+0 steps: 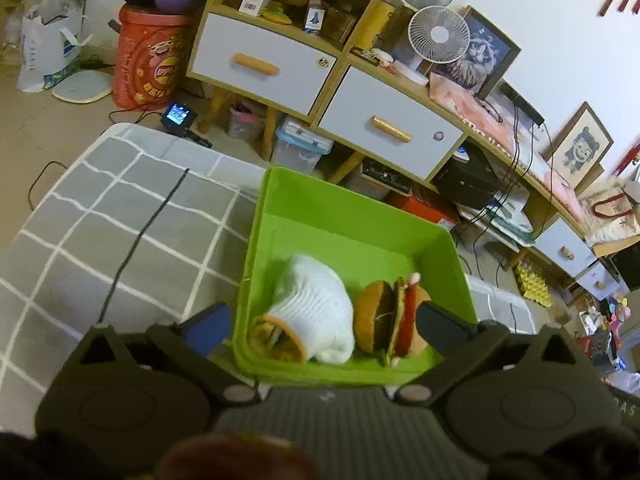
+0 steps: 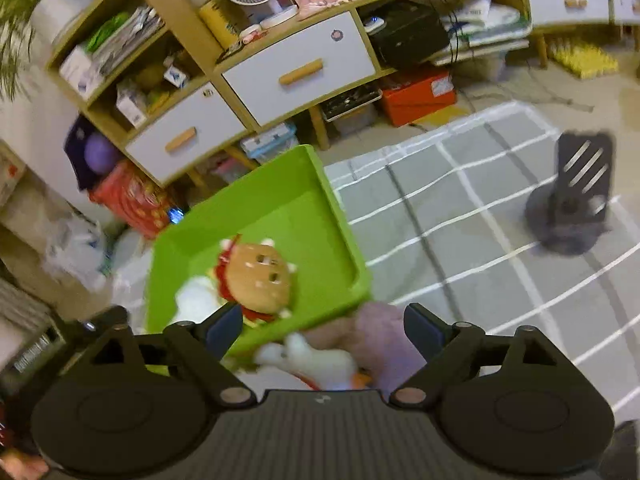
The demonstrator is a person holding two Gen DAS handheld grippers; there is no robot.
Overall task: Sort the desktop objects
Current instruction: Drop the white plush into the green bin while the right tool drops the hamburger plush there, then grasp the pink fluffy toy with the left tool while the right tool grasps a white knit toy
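A green bin (image 1: 352, 208) stands on the grey checked tablecloth (image 1: 100, 220). Inside lie a white plush cup toy (image 1: 316, 312) and a toy hamburger (image 1: 390, 320). My left gripper (image 1: 320, 320) is open and empty above the bin's near end, its fingers to either side of the toys. In the right wrist view the bin (image 2: 320, 208) holds the hamburger (image 2: 258, 280) and the white toy (image 2: 194, 300). My right gripper (image 2: 322, 326) is open and empty above a white plush goose (image 2: 316, 360) and a lilac soft toy (image 2: 384, 336) that lie beside the bin's near edge.
A black stand (image 2: 572, 196) sits on the cloth at the right. A black cable (image 1: 144, 232) runs across the cloth. Behind the table are a wooden cabinet with white drawers (image 1: 264, 64), fans (image 1: 438, 36), a red snack tub (image 1: 148, 64) and floor clutter.
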